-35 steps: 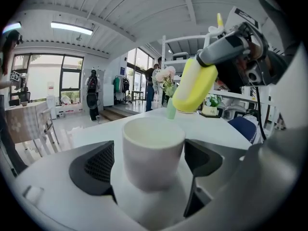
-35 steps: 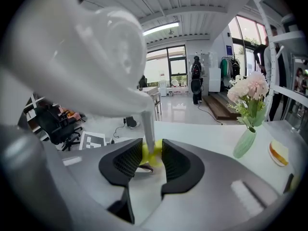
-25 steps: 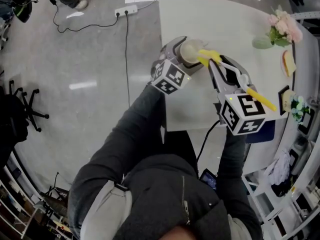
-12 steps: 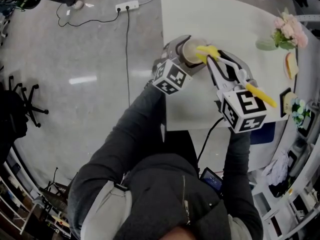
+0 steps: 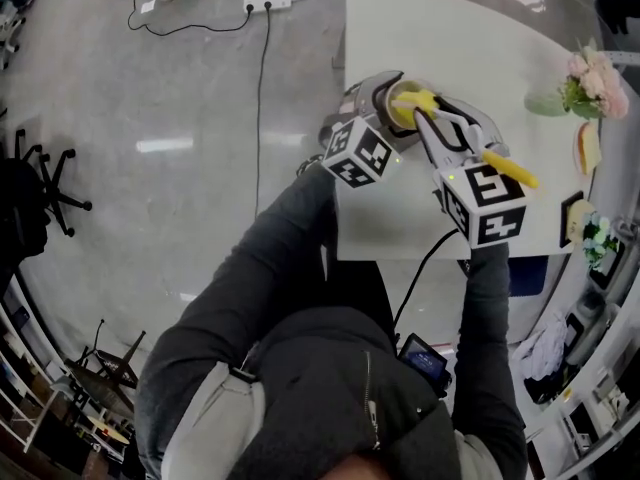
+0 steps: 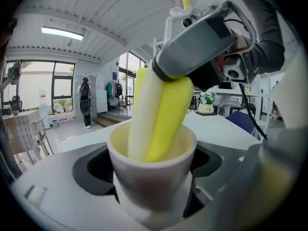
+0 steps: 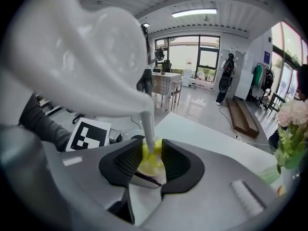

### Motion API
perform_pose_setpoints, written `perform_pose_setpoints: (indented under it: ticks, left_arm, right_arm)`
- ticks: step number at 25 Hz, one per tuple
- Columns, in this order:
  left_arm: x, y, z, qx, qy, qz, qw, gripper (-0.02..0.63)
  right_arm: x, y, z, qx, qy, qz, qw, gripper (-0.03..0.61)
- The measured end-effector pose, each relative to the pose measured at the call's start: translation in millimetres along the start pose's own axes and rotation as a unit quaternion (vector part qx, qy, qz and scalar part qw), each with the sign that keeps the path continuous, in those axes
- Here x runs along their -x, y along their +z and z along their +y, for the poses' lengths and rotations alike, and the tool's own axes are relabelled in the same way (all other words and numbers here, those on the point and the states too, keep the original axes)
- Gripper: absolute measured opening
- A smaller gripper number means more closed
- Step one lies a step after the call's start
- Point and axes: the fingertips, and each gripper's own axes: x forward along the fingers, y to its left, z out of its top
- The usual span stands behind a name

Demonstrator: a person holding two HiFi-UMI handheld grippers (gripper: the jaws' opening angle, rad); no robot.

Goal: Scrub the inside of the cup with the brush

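Observation:
In the head view my left gripper (image 5: 386, 100) is shut on a pale cup (image 5: 393, 108) at the left edge of the white table (image 5: 450, 38). From the right, my right gripper (image 5: 428, 120) is shut on a brush with a yellow handle (image 5: 510, 168). The brush's yellow and white sponge head (image 6: 159, 112) stands inside the cup (image 6: 151, 172), leaning against its far wall. The left gripper view has the cup seated between the dark pads (image 6: 89, 170). The right gripper view shows the yellow head (image 7: 150, 161) between its pads, the cup mostly hidden.
Pink flowers (image 5: 592, 76) and small dishes (image 5: 585, 148) stand along the table's right side. The table's left and near edges drop to a grey floor with a power strip (image 5: 268, 3) and cable. An office chair (image 5: 40, 193) stands far left.
Both grippers, with cup and brush, have shifted slightly right and up in the head view. The brush head stays inside the cup throughout.

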Motion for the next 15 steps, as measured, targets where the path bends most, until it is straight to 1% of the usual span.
perform_pose_setpoints:
  ticks: [9,15]
  left_arm:
    - [1,0,-1,0.001,-0.001,0.0,1.0,0.44]
    - [0,0,0,0.001,-0.001,-0.001,1.0,0.44]
  right_arm:
    - [-18,-3,3,0.018,0.004,0.02,1.0,0.126]
    - [-24,-14,2,0.03,0.003,0.041,0.999,0.124]
